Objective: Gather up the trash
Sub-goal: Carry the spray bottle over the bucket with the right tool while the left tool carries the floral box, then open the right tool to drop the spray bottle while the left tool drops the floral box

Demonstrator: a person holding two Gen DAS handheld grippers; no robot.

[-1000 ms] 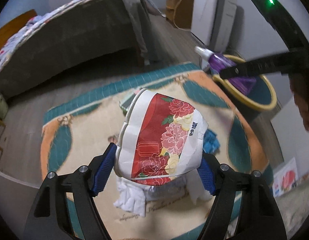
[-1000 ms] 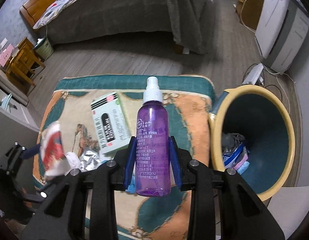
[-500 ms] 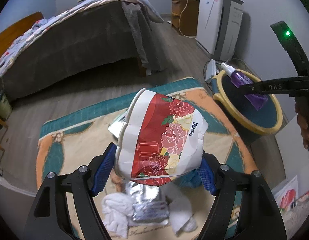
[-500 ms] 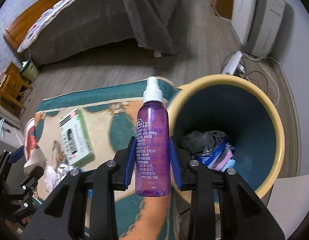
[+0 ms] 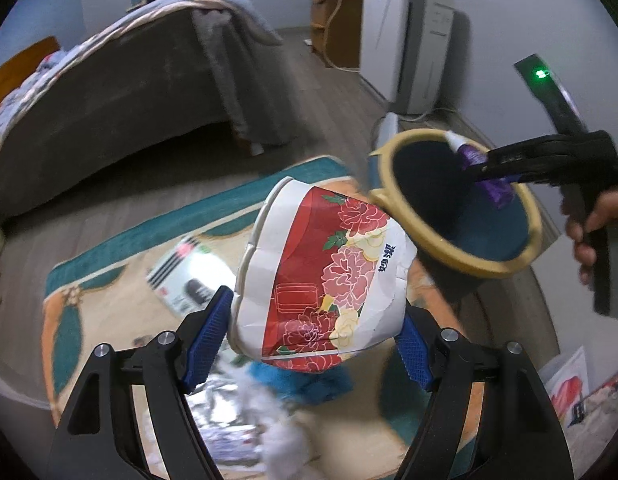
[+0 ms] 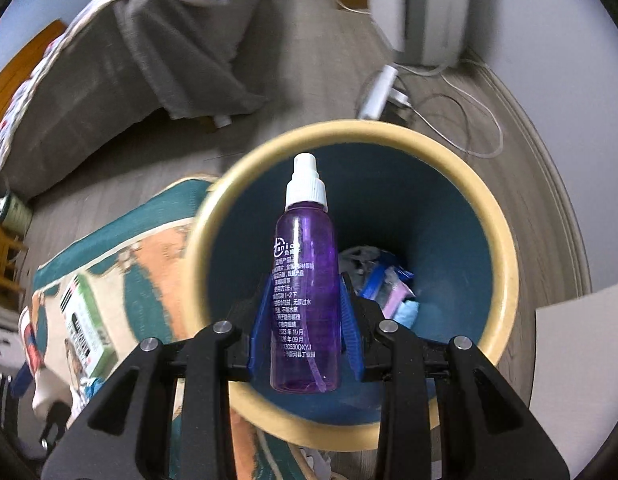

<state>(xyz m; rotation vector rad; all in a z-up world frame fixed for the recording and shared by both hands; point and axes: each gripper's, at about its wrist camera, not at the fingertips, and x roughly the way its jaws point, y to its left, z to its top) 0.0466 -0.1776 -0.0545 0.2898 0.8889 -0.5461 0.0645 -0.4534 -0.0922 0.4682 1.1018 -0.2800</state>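
The waste bin [image 6: 505, 248], a round container with a tan rim and a dark teal interior, stands on the floor just beside the patterned rug [image 5: 121, 256]; at its bottom a small heap of discarded wrappers [image 6: 385, 280] in blue, pink and grey is seen, and most of its volume appears unfilled. The crumpled paper package [image 5: 329, 280], printed in red with peonies, is clamped between the blue pads of the left tongs [image 5: 309, 340] and is held above the rug, short of the bin. It is judged to be light, soft and easily deformed; a grip across its widest part, as shown, is considered adequate, and only slight pressure is needed. The purple spray bottle [image 6: 305, 300] is clamped at its lower body by the right tongs [image 6: 305, 328] and is held directly over the bin opening, cap pointing away from the camera. The bottle is judged to be rigid, smooth plastic, light and somewhat slippery; the mid-body is the preferred grip zone, not the white cap. A green-and-white carton [image 6: 89, 332], crumpled tissues [image 5: 285, 436] and foil scraps [image 5: 225, 444] lie on the rug uncollected.
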